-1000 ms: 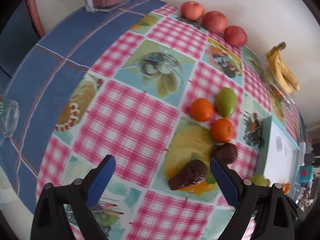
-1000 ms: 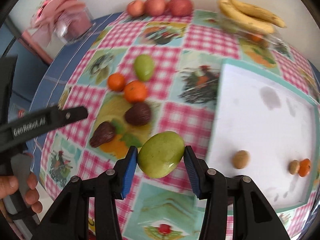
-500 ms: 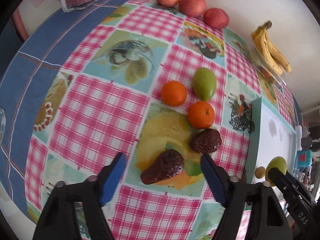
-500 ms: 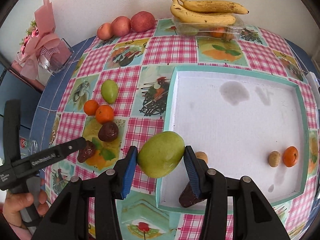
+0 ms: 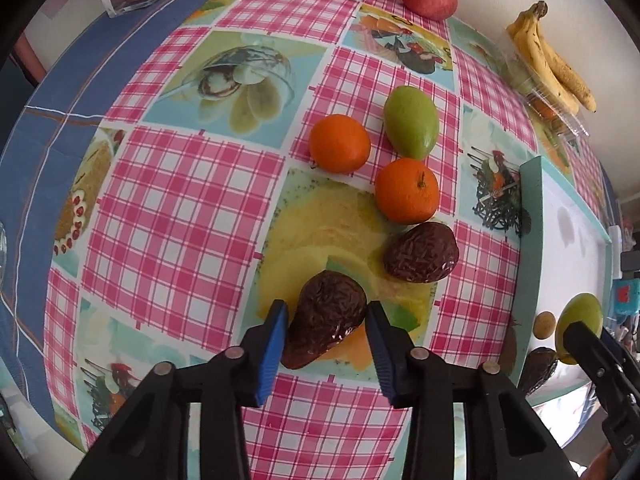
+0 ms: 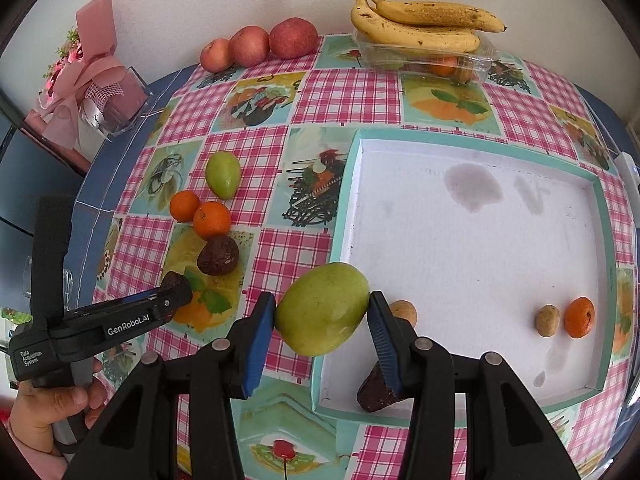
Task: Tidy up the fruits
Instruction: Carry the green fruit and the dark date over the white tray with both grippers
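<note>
While fruit is gathered from cloth to tray: at left, left gripper point(image 5: 326, 344), jaws open, straddling the dark avocado point(image 5: 326, 322) near the table's point(image 5: 168, 208) front edge, apparently for the next pickup; hand point(image 6: 48, 412) low on its handle, fingers wrapped. At centre, oranges point(image 5: 406, 190) and a green mango point(image 5: 410, 122) waiting. At right, right gripper point(image 6: 322, 330) clamped on a second green mango point(image 6: 322, 308), raised over the tray's point(image 6: 340, 216) front-left corner, presumably for release inside.

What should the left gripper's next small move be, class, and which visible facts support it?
Probably close the left gripper on the dark avocado. Its open blue pads already flank that fruit, which lies on the tablecloth, outside the tray.
</note>
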